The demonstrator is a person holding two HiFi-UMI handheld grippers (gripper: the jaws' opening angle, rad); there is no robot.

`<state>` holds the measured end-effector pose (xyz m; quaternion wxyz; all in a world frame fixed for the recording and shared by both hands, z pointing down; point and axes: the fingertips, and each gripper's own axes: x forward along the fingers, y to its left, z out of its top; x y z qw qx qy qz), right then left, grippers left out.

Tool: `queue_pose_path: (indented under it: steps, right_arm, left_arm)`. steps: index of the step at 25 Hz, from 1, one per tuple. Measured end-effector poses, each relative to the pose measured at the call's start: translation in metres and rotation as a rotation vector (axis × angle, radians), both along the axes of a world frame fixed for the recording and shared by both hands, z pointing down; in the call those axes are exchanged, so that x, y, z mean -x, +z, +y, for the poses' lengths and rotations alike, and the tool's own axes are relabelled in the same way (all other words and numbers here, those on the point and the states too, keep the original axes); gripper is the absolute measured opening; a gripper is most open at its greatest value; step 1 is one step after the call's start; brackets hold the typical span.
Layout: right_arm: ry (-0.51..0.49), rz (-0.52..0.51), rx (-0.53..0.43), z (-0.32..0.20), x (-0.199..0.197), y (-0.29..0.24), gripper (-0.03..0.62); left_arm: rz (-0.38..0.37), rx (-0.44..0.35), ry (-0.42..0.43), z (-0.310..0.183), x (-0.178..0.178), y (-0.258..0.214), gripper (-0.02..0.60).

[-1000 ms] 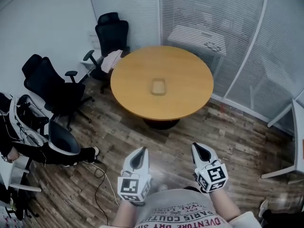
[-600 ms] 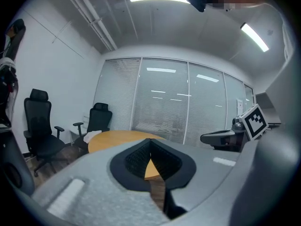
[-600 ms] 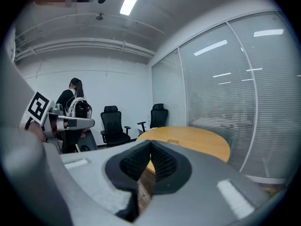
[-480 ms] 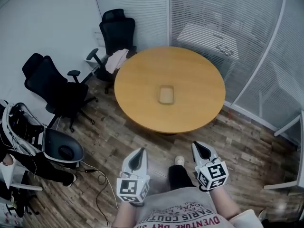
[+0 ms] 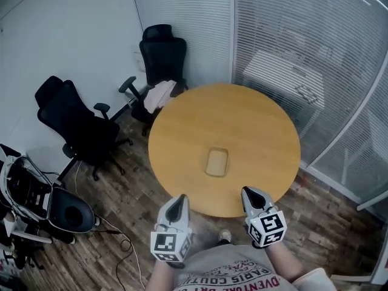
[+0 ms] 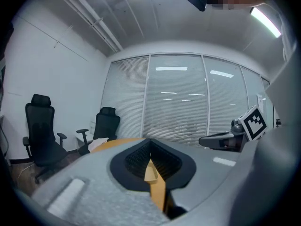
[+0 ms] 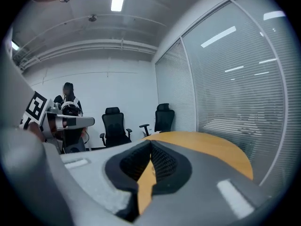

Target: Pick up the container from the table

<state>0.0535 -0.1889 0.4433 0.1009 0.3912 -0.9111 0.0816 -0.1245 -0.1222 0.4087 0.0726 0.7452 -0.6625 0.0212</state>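
Approaching the round counter (image 5: 182,126): my left gripper (image 5: 178,199) and right gripper (image 5: 249,192) hang closed, empty, at its near edge. The shallow container (image 5: 216,162) sits mid-counter; jaws should open before reaching.

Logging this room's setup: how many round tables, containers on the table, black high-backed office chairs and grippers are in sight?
Round table: 1
Container: 1
Black high-backed chairs: 2
Left gripper and right gripper: 2
Total: 6
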Motion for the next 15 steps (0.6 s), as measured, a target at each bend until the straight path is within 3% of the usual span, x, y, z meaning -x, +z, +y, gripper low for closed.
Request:
queue_pose_path:
  steps: [5, 15]
  right_arm:
    - [-0.052, -0.009, -0.023, -0.079, 0.004, -0.001, 0.003]
    - [0.021, -0.032, 0.079, -0.162, 0.006, 0.037, 0.003]
  left_arm:
    - [-0.007, 0.003, -0.043, -0.074, -0.005, 0.0, 0.006]
    - [-0.016, 0.089, -0.013, -0.157, 0.002, 0.028, 0.006]
